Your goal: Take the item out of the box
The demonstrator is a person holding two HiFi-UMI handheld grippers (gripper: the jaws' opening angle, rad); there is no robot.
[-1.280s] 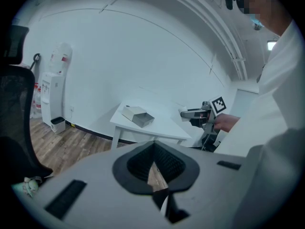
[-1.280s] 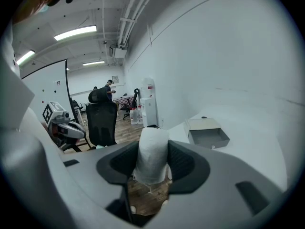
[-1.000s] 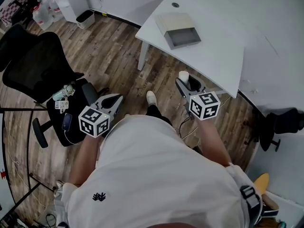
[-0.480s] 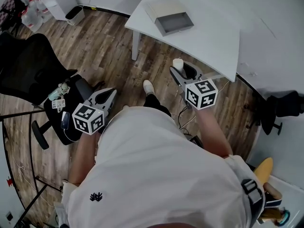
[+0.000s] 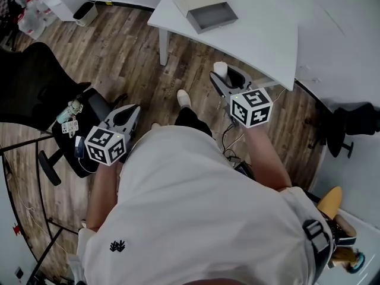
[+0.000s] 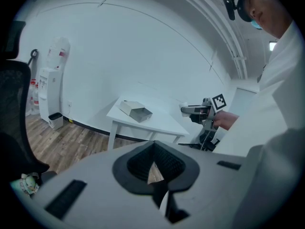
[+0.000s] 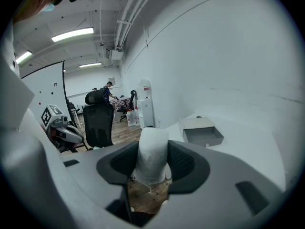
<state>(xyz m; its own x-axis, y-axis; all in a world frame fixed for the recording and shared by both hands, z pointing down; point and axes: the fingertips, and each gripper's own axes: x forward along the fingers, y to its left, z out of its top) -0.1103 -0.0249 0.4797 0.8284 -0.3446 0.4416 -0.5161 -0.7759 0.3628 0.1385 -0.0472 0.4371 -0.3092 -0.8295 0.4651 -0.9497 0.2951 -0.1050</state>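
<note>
An open grey box [image 5: 205, 9] with its lid beside it lies on the white table [image 5: 261, 34]; it also shows in the left gripper view as the box [image 6: 136, 111] and in the right gripper view as the box [image 7: 202, 130]. My right gripper [image 5: 221, 76] hangs over the wooden floor just short of the table's edge, shut on a white cylindrical item [image 5: 220, 69]. That item [image 7: 152, 149] stands upright between the pads of the right gripper [image 7: 152, 163]. My left gripper [image 5: 134, 108] is low at the left with its jaws together and nothing in them, as the left gripper [image 6: 153, 168] shows.
A black office chair [image 5: 41, 88] and a black stool with small things and a phone [image 5: 77, 132] stand at the left. A waste bin [image 5: 86, 12] sits by the far wall. Another dark chair [image 5: 350, 126] is at the right. A water dispenser [image 6: 50, 89] stands by the wall.
The table and box have slid up and left in the head view, farther from me. Both grippers keep their places by my body; the right one still holds the white item.
</note>
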